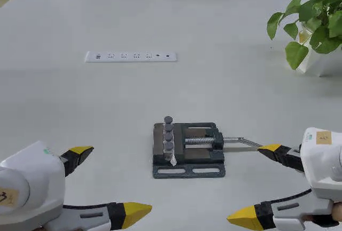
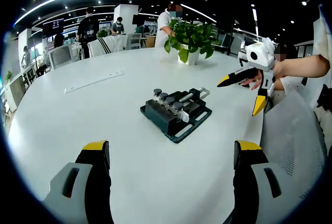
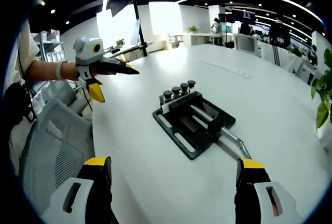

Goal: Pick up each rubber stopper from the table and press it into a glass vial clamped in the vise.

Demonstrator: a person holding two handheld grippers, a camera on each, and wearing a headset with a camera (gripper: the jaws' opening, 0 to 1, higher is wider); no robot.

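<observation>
Where the task stands: four dark rubber stoppers (image 1: 168, 128) sit atop a row of glass vials (image 3: 167, 101) held in the vise (image 1: 188, 156); we judge the pressing done, or very nearly so
What is left: a pale bit at the near end of the row may be glass or a label, we cannot tell which; at most we would check that each stopper is seated flush
Left hand-held gripper (image 1: 118, 177): jaws spread wide, holding nothing, touching nothing; it hangs over the bare desk (image 1: 107, 97) on our left, well apart from the vise
Vials: upright, side by side along the vise's left end, mid-desk between our two grippers
Vise handle (image 1: 240, 143): sticks out to the right, toward the right gripper
Right hand-held gripper (image 1: 245, 184): jaws wide as well, empty; in the head view its upper tip lines up with the handle's end, yet the left gripper view shows it raised off the desk, so we judge the two apart
Farther off: a power strip (image 1: 131, 56) beyond the vise; a potted plant (image 1: 312, 22) at the far right
</observation>
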